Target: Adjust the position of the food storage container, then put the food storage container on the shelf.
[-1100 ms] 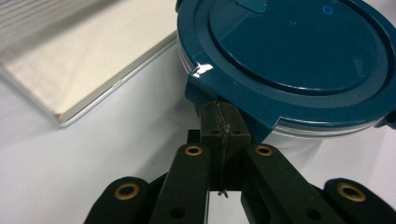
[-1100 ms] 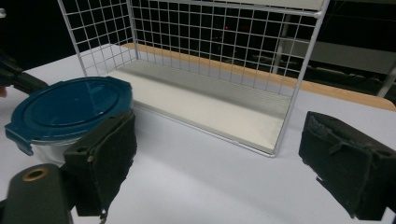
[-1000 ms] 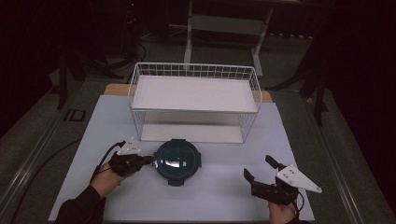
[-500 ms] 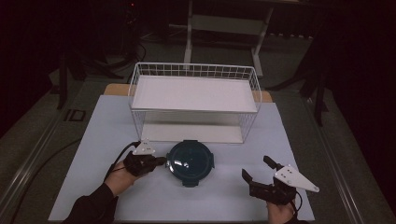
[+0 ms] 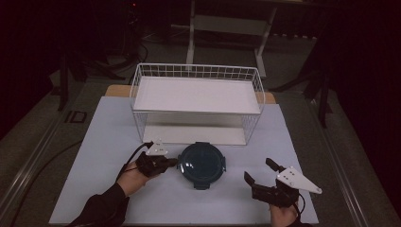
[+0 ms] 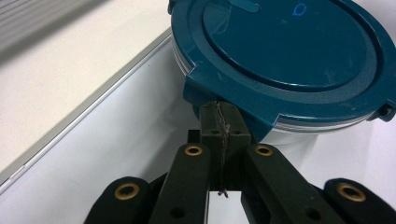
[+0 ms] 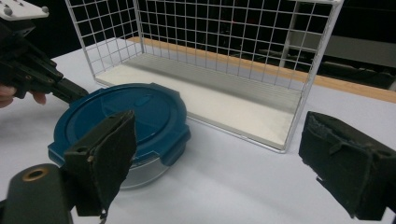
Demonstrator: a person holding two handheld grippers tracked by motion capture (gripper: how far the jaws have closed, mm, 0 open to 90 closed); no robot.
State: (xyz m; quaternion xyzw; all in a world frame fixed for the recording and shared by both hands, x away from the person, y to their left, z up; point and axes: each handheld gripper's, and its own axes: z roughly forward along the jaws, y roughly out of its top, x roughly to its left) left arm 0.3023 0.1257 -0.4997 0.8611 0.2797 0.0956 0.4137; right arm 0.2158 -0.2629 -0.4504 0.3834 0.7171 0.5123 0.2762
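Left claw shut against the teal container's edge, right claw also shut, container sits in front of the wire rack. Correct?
Not quite. The right claw is open: the right gripper view shows its two jaws spread wide with the table between them. The rest holds: the left claw is shut against a lid tab of the teal container, which sits on the table in front of the wire rack.

Dim room, dark vignetted edges in the high view, white table [image 5: 108,142] brightly lit, soft glare on lid [image 6: 289,42], near jaws blurred
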